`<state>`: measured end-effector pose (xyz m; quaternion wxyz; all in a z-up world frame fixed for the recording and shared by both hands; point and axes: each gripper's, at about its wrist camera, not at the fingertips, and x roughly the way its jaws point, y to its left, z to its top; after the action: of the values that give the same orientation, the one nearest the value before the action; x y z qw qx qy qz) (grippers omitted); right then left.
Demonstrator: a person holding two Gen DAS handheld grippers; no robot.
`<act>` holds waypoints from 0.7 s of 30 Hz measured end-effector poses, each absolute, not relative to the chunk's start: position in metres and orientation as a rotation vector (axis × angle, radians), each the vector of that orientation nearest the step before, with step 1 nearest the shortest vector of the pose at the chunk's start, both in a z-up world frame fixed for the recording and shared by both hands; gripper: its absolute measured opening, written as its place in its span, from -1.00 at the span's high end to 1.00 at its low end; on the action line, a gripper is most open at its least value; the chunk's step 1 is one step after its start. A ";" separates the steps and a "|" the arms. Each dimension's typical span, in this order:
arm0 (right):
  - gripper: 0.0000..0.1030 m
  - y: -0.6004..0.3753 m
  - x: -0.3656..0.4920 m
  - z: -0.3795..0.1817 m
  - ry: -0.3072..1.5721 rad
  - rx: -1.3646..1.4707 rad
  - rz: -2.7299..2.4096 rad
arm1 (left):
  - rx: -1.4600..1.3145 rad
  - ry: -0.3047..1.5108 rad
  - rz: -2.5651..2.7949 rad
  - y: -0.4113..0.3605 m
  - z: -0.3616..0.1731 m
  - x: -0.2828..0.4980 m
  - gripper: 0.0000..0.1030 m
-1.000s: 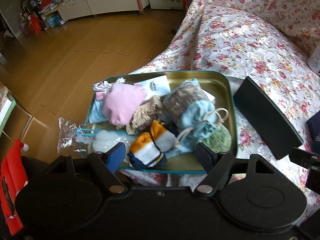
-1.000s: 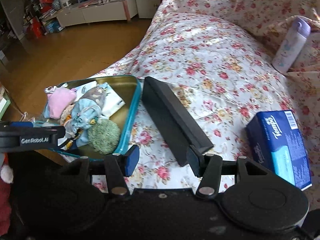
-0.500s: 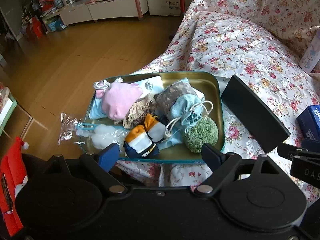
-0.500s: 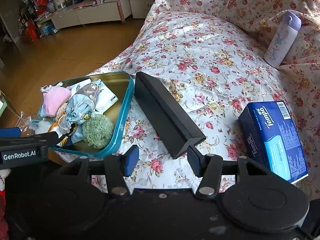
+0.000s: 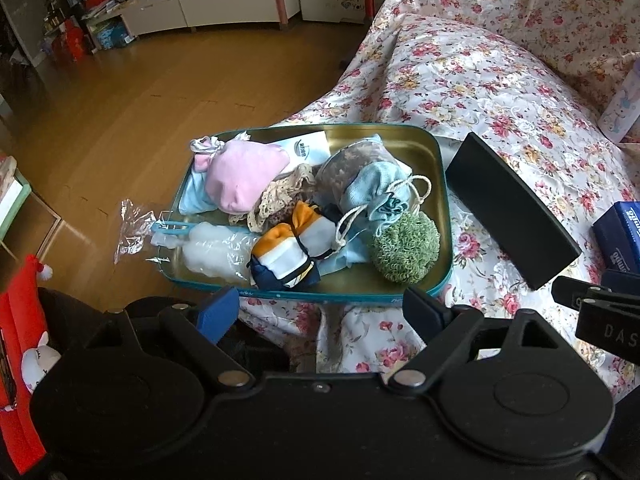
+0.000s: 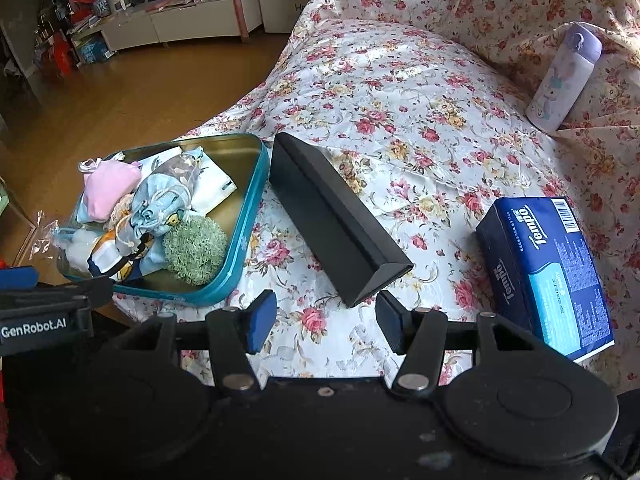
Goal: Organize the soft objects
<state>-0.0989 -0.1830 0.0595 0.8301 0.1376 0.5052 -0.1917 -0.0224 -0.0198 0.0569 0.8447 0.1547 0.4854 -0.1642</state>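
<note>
A floral cover [image 6: 420, 112] draped over what looked like a sofa took up most of both views, w/ wood floor [image 5: 120, 112] beyond its edge. On the cover near that edge sat a teal tin tray [image 5: 434, 152], gold inside, holding the soft objects in a heap. Just right of the tray lay a long black box [image 6: 336, 216], angled, apart from the tray rim. Further right was a blue tissue pack [image 6: 548, 272], well clear of the box, and a lilac bottle [image 6: 564, 80] leaned vs. the back cushion. Inside the tray: pink pouch [image 5: 244, 176] at the far left, resting on a pale blue cloth; a light blue drawstring bag [image 5: 376, 192] near the middle-right w/ its cord looped loose; a mottled mesh pouch [image 5: 340, 168] behind it; a green knobbly ball [image 5: 404, 248] at the near right corner, touching the blue bag; an orange-white-navy bundle [image 5: 288, 252] at near centre; a clear plastic bag of white stuff [image 5: 216, 248] at the near left, its end hanging over the rim; a lace piece [image 5: 280, 196] btwn the pink pouch and the bundle; a white card [image 5: 308, 148] flat at the back. Left gripper [image 5: 320, 312] hovered just short of the tray's near rim, jaws wide apart, nothing btwn them. Right gripper [image 6: 324, 316] hovered over the cover by the black box's near end, jaws partway apart, nothing held; pads not touching the box.
</note>
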 end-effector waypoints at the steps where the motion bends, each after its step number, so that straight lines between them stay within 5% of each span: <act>1: -0.06 -0.183 -0.099 0.059 1.073 0.292 -0.405 | 0.327 1.025 -0.346 -0.019 0.057 -0.022 -0.65; 21: -0.06 -0.189 -0.095 0.048 1.093 0.313 -0.410 | 0.339 1.060 -0.351 -0.023 0.045 -0.018 -0.65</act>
<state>-0.0953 -0.1889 0.0485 0.8228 0.1471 0.5140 -0.1927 -0.0182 -0.0228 0.0453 0.8345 0.1600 0.5005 -0.1657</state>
